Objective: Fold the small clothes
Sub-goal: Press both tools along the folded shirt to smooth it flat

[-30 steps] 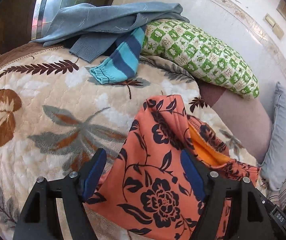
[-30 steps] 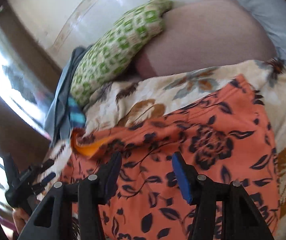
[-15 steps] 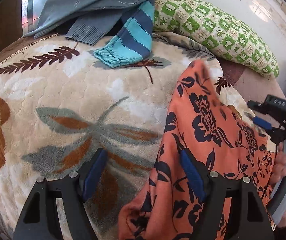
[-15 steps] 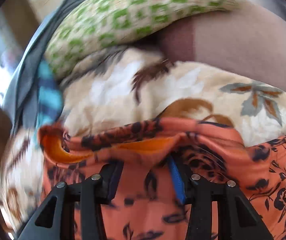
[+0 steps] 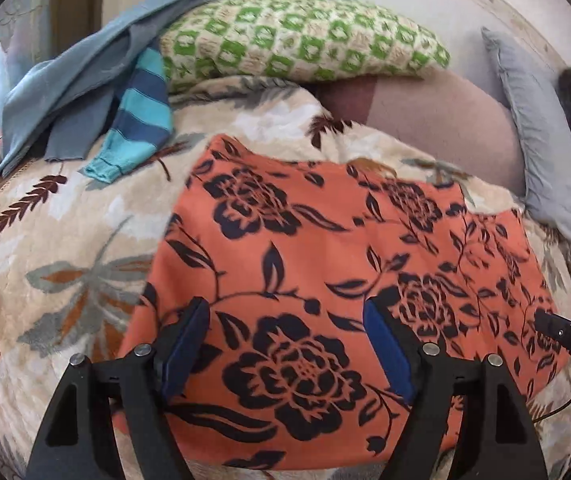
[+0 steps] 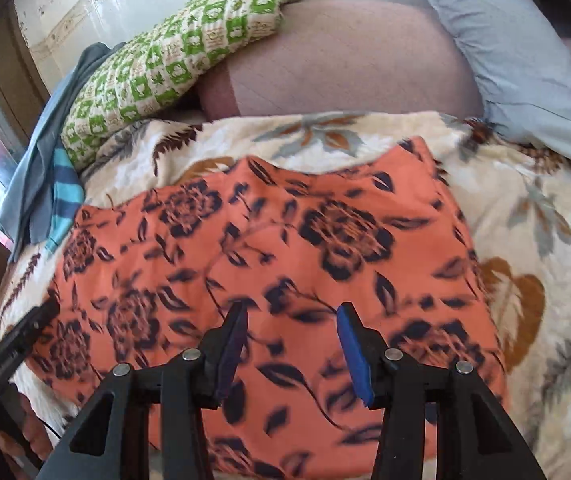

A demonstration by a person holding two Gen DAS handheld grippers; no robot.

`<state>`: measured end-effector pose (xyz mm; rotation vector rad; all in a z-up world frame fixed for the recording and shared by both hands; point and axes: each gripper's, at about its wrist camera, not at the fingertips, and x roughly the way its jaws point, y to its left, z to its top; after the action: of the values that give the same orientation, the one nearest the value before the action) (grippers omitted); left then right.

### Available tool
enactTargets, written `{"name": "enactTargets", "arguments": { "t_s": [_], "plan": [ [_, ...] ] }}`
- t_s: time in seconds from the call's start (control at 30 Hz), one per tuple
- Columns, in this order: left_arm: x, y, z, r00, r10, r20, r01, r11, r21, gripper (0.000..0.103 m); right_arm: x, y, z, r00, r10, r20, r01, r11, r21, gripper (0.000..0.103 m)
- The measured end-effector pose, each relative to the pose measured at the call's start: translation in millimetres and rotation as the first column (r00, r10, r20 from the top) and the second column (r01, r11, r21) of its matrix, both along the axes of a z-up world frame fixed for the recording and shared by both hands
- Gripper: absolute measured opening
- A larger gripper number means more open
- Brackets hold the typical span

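Lifted and bunched a moment ago, the orange floral garment (image 5: 325, 264) is now lying flat mid-blanket (image 5: 45, 240), ready for folding; the left gripper (image 5: 285, 344) and right gripper (image 6: 291, 344) are hovering released, empty.

One orange floral garment (image 5: 325, 264), two pillows, green-checked (image 5: 305, 40) and grey (image 5: 537, 128), one striped sleeve (image 5: 137, 120), one leaf-print blanket (image 5: 45, 240)
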<state>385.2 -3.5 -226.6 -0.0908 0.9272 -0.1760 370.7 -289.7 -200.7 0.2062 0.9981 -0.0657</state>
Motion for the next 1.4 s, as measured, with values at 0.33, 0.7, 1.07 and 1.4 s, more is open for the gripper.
{"name": "enactTargets", "arguments": {
  "t_s": [0.33,0.7,1.07,1.4],
  "plan": [
    [-8,3,-18,1.000,0.015,-0.014,-0.012,0.987,0.162,0.079,-51,-15,-48,0.997,-0.002,-0.076,0.005,0.999,0.044,0.054],
    [-29,20,-12,0.986,0.164,-0.019,-0.155,0.960,0.233,0.081,-68,-11,-52,0.997,0.038,-0.074,-0.038,0.999,0.010,0.054],
    [-42,-47,-17,0.999,-0.006,0.039,-0.006,0.949,0.316,0.083,-45,49,-19,0.987,0.123,0.108,-0.125,0.992,0.010,0.054],
    [-21,-42,-26,0.999,0.001,0.033,-0.011,0.960,0.278,0.096,-22,58,-42,0.979,0.188,0.074,-0.190,0.982,0.017,0.054]
  ]
}}
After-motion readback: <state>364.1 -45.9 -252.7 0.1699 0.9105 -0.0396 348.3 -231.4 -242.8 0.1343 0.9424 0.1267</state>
